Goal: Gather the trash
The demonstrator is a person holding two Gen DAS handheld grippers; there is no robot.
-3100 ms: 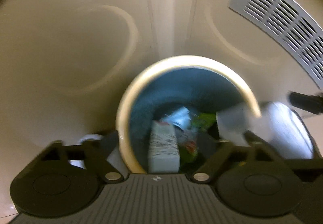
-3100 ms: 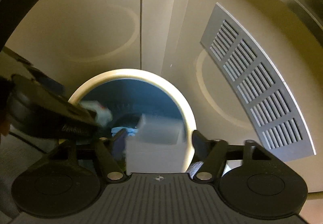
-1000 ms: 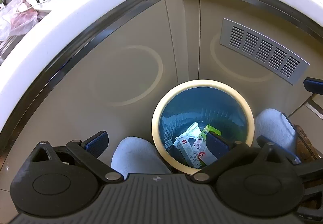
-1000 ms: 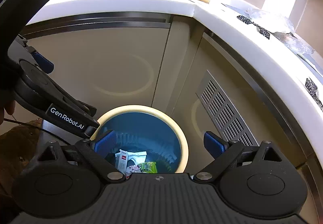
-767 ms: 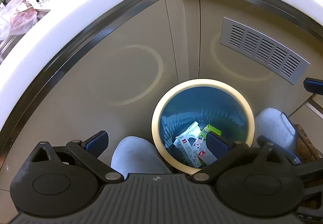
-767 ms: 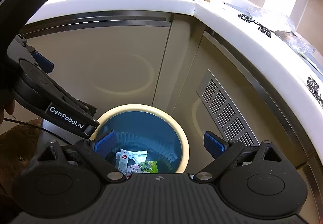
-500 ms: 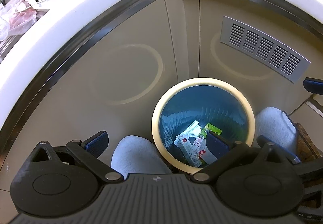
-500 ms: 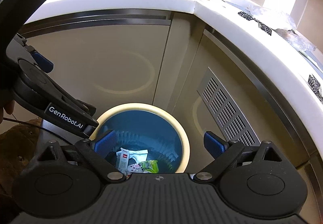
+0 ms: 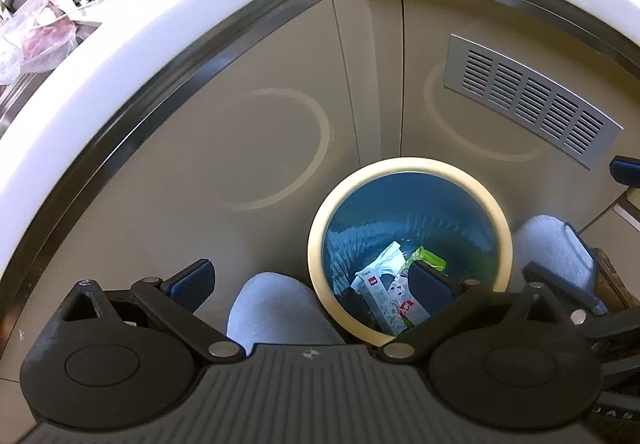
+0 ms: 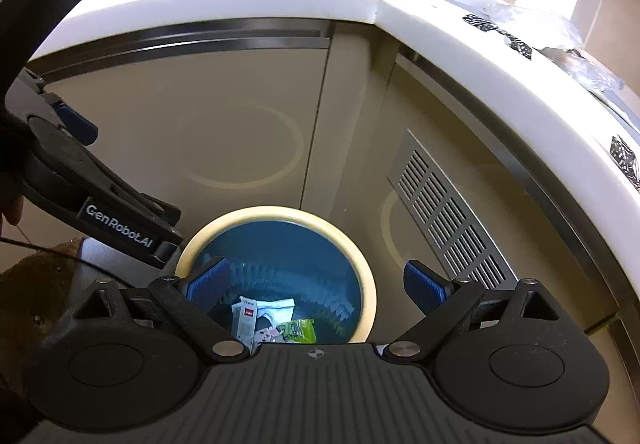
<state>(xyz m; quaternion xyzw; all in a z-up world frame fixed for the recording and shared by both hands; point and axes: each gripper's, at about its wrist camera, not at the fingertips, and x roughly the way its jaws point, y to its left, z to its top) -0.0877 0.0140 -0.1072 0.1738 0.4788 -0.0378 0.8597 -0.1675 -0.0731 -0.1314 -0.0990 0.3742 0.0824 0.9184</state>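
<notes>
Only the right wrist view shows the left gripper (image 10: 76, 132) from the side, above the round cream-rimmed bin with a blue liner (image 10: 362, 284). The left wrist view alone shows grey slippered feet (image 9: 272, 304) either side of the bin. Both the left and the right gripper (image 10: 316, 282) hang spread wide and empty. The trash, a white carton (image 9: 380, 294) and a green wrapper (image 9: 430, 258), lies in the bin, at the inner corner of the white curved worktop (image 10: 280, 0), beside a grey vent grille (image 10: 448, 220). The print on the carton is unreadable.
</notes>
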